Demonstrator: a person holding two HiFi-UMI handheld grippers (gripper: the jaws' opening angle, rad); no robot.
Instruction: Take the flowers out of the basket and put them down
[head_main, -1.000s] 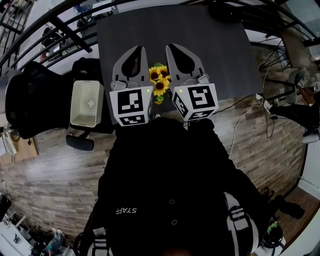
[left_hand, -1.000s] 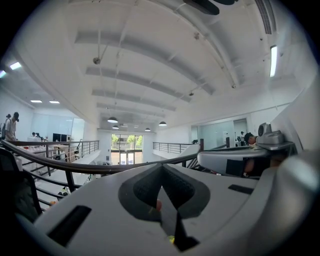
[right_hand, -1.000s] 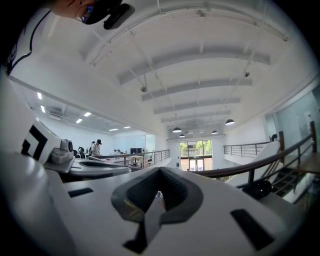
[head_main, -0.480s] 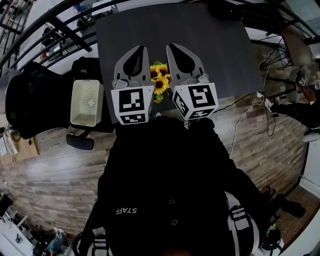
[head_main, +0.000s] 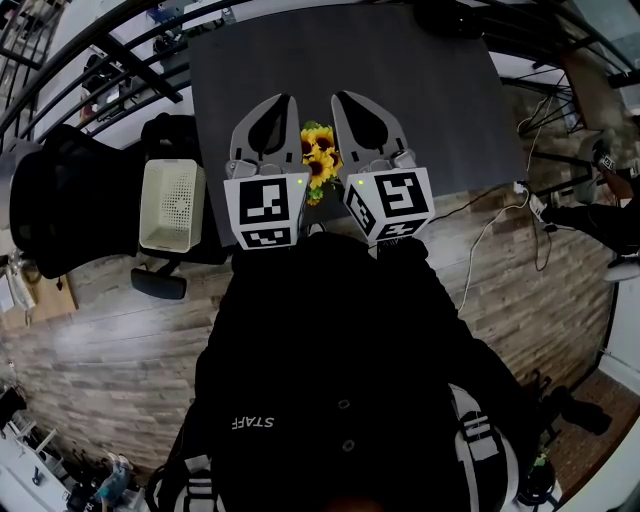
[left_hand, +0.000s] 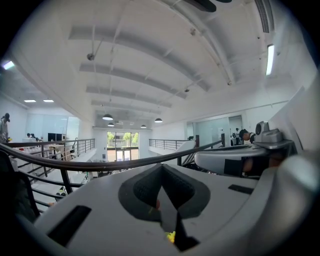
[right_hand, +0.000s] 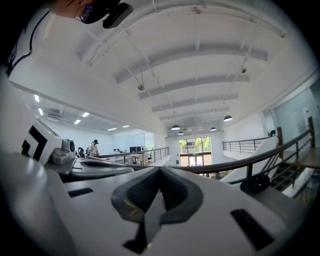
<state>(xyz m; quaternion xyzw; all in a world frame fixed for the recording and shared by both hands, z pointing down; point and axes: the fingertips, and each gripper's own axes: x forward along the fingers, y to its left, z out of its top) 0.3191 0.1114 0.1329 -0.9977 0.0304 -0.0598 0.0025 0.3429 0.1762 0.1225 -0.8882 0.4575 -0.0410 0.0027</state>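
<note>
A bunch of yellow sunflowers (head_main: 318, 152) with green leaves lies on the dark table (head_main: 430, 90), in the narrow gap between my two grippers. My left gripper (head_main: 278, 100) hangs just left of the blooms and my right gripper (head_main: 345, 97) just right of them, both pointing away from me over the table. In the left gripper view the jaws of the left gripper (left_hand: 161, 169) meet at the tip, and a speck of yellow petal (left_hand: 171, 236) shows below them. The right gripper (right_hand: 160, 170) is shut with nothing in it. The white perforated basket (head_main: 172, 203) stands off the table's left edge.
A black office chair (head_main: 70, 195) sits left of the basket. A dark railing (head_main: 120, 50) runs behind the table at the upper left. Cables (head_main: 490, 235) trail over the wooden floor at the right. The person's dark-clothed body fills the lower middle of the head view.
</note>
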